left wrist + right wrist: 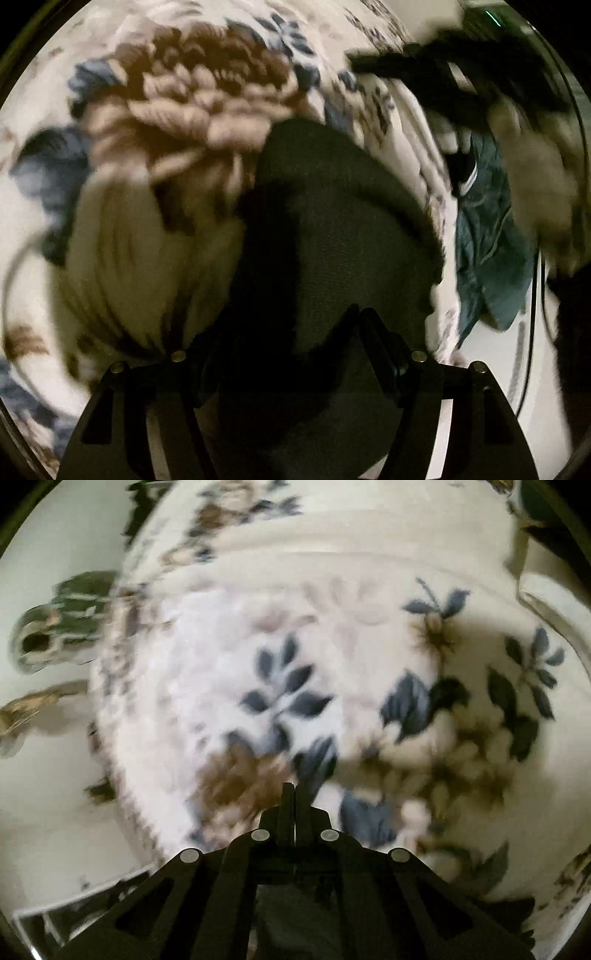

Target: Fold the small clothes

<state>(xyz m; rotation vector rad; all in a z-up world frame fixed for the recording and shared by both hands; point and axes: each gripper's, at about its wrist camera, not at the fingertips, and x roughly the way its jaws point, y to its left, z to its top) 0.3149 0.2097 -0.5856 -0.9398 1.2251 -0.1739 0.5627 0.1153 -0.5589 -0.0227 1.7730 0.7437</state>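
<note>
Ahead of our right claw (294, 794) we see the flowered bedspread (314, 646) lying flat and bare, so there is free passage over it. In front of our left claw (295, 332) a dark garment (332, 206) fills the near ground. To its right a teal cloth (487, 236) and what seems a blurred hand (532, 170) block that side.

The left gripper (291, 332) is pointed steeply down, with its jaws held apart; whether the pads press on anything cannot be told. The right gripper (294, 794) is tilted steeply downward, with its two fingers brought together and nothing seen between the tips. In the left wrist view, a blurred hand (532, 177) is seen far right.
</note>
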